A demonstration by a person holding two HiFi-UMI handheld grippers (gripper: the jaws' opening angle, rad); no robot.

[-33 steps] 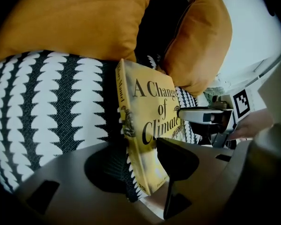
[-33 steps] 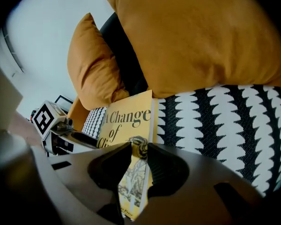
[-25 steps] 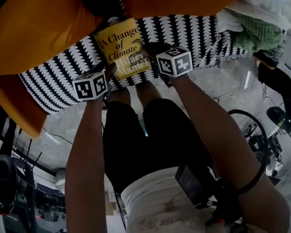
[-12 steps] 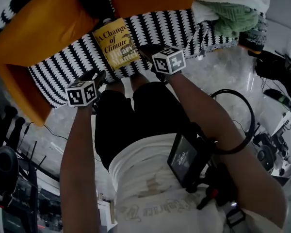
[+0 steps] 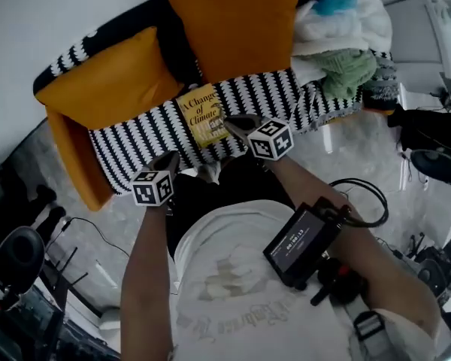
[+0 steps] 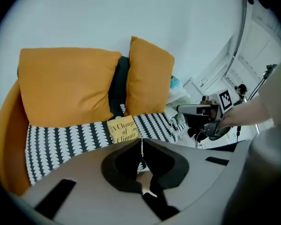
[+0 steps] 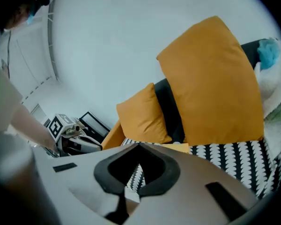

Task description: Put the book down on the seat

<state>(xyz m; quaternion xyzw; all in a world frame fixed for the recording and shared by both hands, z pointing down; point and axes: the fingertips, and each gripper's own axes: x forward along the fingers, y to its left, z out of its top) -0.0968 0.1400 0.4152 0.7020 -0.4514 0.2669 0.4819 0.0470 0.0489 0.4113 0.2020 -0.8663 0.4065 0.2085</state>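
As the book (image 5: 204, 116) lies flat and cover-up on the seat (image 5: 128, 138), near its front edge and just below the gap between the two orange cushions (image 5: 105, 89), your job looks all but done. Neither claw is on it. Your left gripper (image 5: 169, 159) hangs off the seat's front edge, jaws closing on nothing. Your right gripper (image 5: 237, 121) sits just beside the book's right side, tips together and empty, and whether it brushes the cover cannot be told from above. Judging by this, nothing is left except to draw both hands clear without nudging the book.

A heap of towels (image 5: 338, 43) fills the seat's right end, well apart from the book. The orange armrest (image 5: 68, 156) closes off the left end. Cables (image 5: 361, 201) trail across the floor by your right arm, and a small screen unit (image 5: 301, 239) hangs at your waist. Nothing stands between your grippers and open space.
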